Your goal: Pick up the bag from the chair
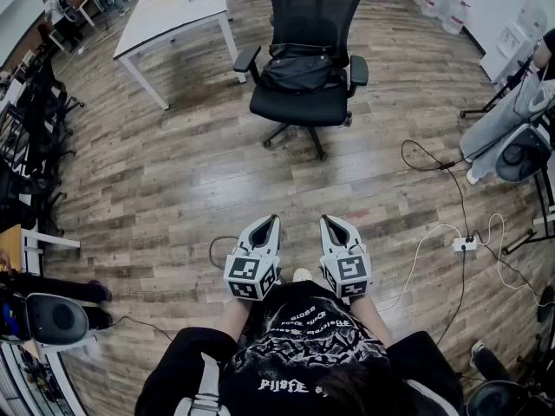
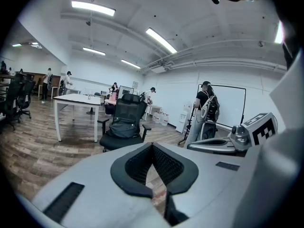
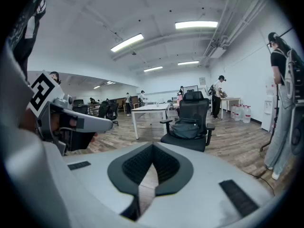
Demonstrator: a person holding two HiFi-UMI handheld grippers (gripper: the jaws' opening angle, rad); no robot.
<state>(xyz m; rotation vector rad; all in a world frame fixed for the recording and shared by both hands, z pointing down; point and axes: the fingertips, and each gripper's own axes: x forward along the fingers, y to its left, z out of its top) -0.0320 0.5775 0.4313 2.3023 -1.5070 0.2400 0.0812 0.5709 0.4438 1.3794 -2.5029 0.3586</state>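
Across the wood floor (image 1: 173, 172) from the far chair (image 1: 314, 11), where the black bag (image 1: 299, 72) sits on its seat, the left gripper (image 1: 270, 221) and right gripper (image 1: 329, 221) hang closed and empty; best to approach first, then open wide.

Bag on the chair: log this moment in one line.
bag: on chair seat, untouched | left gripper: shut, empty | right gripper: shut, empty | both far from chair

Chair (image 1: 305, 24) headrest cut off at top edge, distant people (image 2: 47, 82) too small

Bag (image 1: 301, 69) on chair (image 1: 299, 107), table (image 1: 173, 11) left
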